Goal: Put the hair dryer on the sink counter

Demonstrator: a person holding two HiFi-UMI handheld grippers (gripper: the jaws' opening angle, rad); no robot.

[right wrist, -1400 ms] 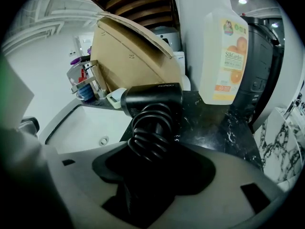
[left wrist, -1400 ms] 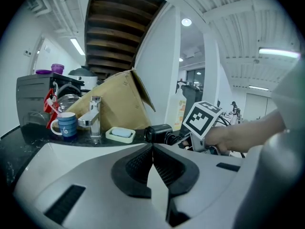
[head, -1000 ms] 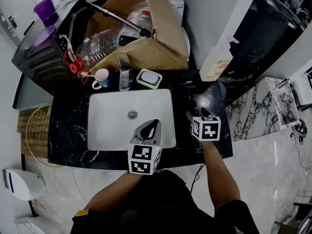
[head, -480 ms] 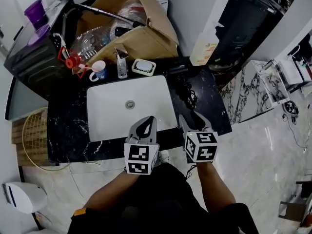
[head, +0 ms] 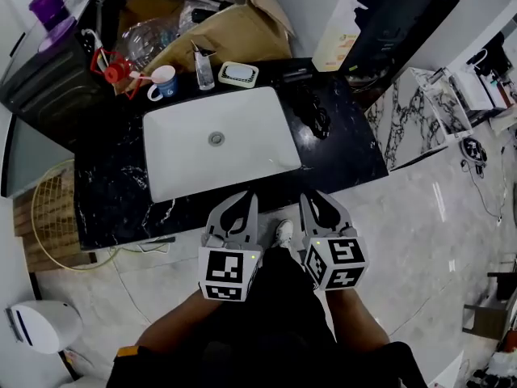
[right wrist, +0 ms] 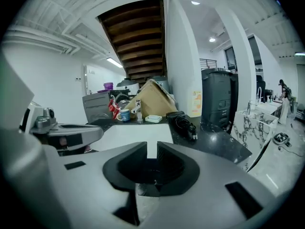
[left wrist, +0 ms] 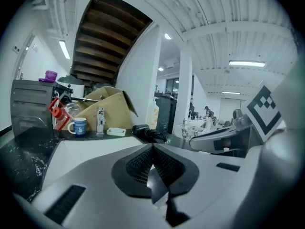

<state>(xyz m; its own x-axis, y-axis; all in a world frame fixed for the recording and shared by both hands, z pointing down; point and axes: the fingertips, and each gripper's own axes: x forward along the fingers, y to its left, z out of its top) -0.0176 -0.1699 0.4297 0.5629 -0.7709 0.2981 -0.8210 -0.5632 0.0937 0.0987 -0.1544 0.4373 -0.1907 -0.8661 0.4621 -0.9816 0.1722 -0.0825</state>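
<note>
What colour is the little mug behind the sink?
The small ceramic mug is blue with a white inside, clearest in the head view.

hair dryer (head: pixel 313 113): on counter (head: pixel 355 156), right of sink (head: pixel 242 160) | mug (head: pixel 165 83), soap dish (head: pixel 239 74): behind sink

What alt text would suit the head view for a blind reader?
Seen from above, a black hair dryer with its cord lies on a dark marble counter, right of a white sink. At the counter's front, a person holds the left gripper, shut, and the right gripper, empty, its jaws having just been closing.
</note>
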